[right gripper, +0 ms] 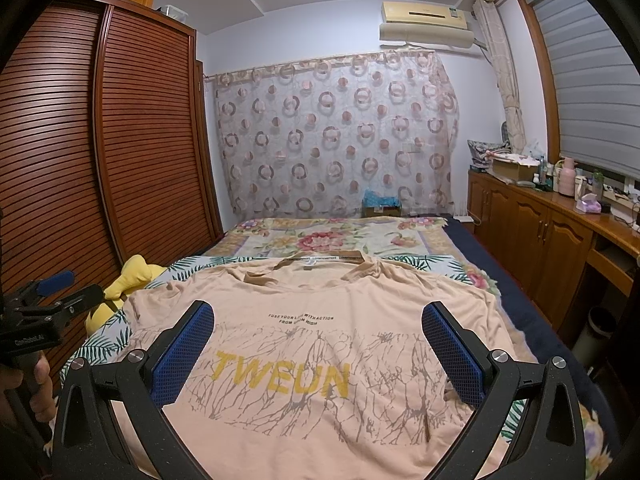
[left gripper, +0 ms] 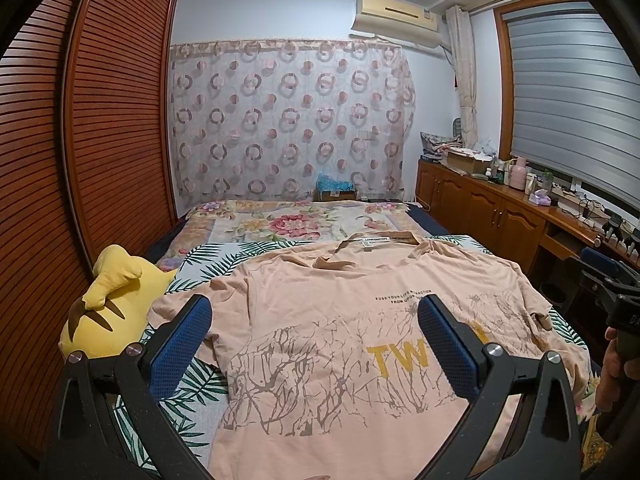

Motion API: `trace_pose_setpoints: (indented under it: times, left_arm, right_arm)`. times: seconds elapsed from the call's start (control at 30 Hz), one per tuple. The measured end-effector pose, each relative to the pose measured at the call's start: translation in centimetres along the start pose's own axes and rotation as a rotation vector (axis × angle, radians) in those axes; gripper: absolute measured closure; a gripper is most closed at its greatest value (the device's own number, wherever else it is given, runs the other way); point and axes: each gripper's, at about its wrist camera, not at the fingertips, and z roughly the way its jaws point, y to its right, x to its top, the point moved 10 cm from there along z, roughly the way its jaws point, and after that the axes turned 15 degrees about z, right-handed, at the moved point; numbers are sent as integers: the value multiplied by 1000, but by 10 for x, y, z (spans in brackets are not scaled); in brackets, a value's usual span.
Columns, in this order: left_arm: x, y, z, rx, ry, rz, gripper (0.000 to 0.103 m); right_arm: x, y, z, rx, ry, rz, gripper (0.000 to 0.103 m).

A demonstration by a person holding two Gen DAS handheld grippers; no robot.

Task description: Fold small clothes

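Only rightward, whole "TWEUN" on the peach T-shirt (right gripper: 320, 320); both grippers' fingers (left gripper: 192, 332) (right gripper: 444, 340) spread, empty.

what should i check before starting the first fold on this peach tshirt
1. T-shirt spread flat, print side up, collar at the far end: ok.
2. Left gripper open and holding nothing: ok.
3. Right gripper open and holding nothing: ok.
4. Sleeves laid out smooth: not ok, the left sleeve is bunched and the right sleeve is wrinkled.
5. Space beside the shirt: not ok, a yellow plush toy lies close to the left sleeve.
6. Bottom hem straight: cannot tell, it lies below both views.
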Motion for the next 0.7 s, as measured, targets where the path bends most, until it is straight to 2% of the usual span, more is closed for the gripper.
trace_pose_setpoints:
  times: [0.7]
  left_arm:
    - [-1,-2,-1,0,4,-3,0]
  right_arm:
    - [1,1,-1,-1,3,1,0]
